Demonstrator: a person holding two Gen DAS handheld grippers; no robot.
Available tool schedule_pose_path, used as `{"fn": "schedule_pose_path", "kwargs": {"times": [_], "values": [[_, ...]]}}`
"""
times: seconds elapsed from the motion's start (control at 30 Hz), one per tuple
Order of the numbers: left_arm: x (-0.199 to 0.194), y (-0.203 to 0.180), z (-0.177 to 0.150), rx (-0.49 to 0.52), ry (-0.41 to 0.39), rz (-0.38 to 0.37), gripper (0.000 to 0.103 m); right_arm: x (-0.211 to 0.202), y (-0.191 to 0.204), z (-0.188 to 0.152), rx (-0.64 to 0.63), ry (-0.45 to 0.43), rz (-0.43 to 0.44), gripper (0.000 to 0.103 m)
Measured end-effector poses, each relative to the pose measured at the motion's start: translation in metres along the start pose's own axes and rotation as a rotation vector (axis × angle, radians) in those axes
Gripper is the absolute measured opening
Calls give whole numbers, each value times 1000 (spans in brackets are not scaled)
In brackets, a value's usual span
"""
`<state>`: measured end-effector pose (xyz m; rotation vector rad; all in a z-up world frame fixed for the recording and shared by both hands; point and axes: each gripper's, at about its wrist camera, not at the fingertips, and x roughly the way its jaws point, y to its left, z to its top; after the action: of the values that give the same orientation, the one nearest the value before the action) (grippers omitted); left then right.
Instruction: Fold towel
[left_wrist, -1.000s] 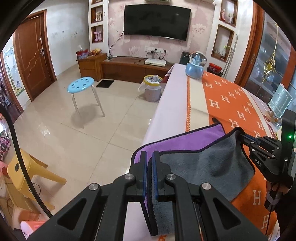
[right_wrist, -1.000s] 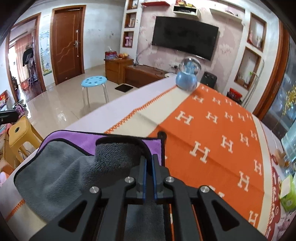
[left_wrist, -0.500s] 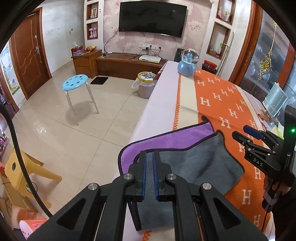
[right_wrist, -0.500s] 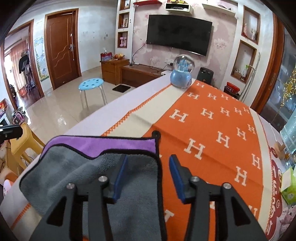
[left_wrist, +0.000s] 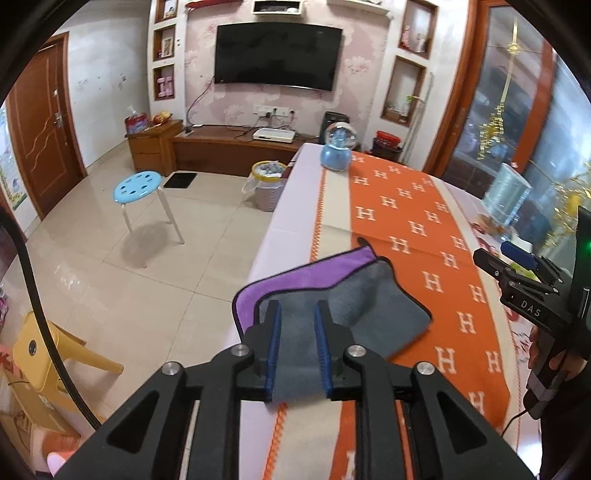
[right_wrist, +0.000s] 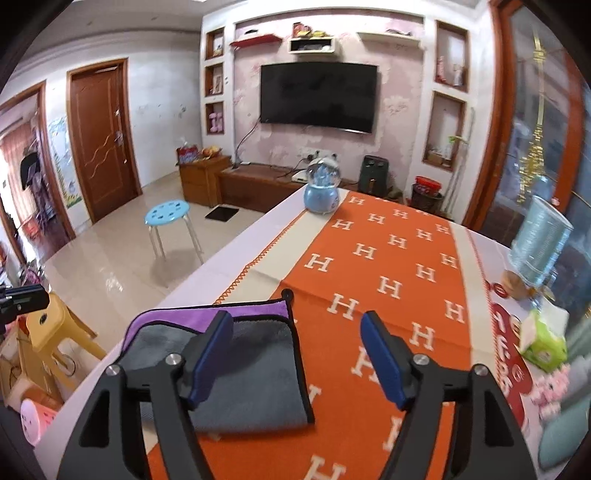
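Over the floor at my far left, a yellow chair (left_wrist: 55, 347) is sitting low by the frame edge, and a blue stool (left_wrist: 138, 182) is standing out on the tiles with a bin (left_wrist: 266, 184) beyond it near the table's end. My left gripper (left_wrist: 297, 347) is hovering over the near corner of the table (left_wrist: 284, 206), its blue pads (left_wrist: 274, 347) spread a little with grey cloth showing between them; I am not seeing them pinch it, so I am reading this tool as released. The towel (left_wrist: 343, 295) is lying folded on the near left part of the table, grey face up with a purple strip showing along its far edge, partly on the pale border and partly on the orange runner (left_wrist: 417, 229). In the right wrist view the towel (right_wrist: 251, 362) is lying flat under and left of the left finger. My right gripper (right_wrist: 299, 354) is hanging above the runner (right_wrist: 391, 266) with its fingers standing wide apart and nothing between them, so it is let go as well; in the left view it (left_wrist: 513, 262) is sitting well right of the towel. A snow globe (right_wrist: 321, 186) is standing at the table's far end, and a green box (right_wrist: 543, 339) is lying near the right edge.
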<state>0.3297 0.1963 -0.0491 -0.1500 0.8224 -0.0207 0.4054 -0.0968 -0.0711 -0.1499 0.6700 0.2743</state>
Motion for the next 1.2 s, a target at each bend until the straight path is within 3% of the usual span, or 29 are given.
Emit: {"fn": "schedule_pose_path", "kwargs": {"times": [0.3, 0.57, 0.67, 0.93, 1.07, 1.2], "values": [[-76, 3, -53, 44, -40, -80, 28, -106, 18, -58, 92, -12, -118, 84], [-124, 4, -106, 65, -23, -98, 37, -177, 30, -117, 161, 24, -154, 93], [-130, -1, -125, 49, 8, -90, 48, -189, 26, -140, 207, 57, -149, 97], [-132, -37, -171, 76, 104, -87, 67, -201, 13, -202, 333, 211, -89, 98], [-137, -61, -185, 106, 122, -61, 77, -216, 12, -221, 363, 268, -92, 98], [-149, -80, -192, 124, 128, -93, 84, -234, 11, -230, 419, 314, -84, 101]]}}
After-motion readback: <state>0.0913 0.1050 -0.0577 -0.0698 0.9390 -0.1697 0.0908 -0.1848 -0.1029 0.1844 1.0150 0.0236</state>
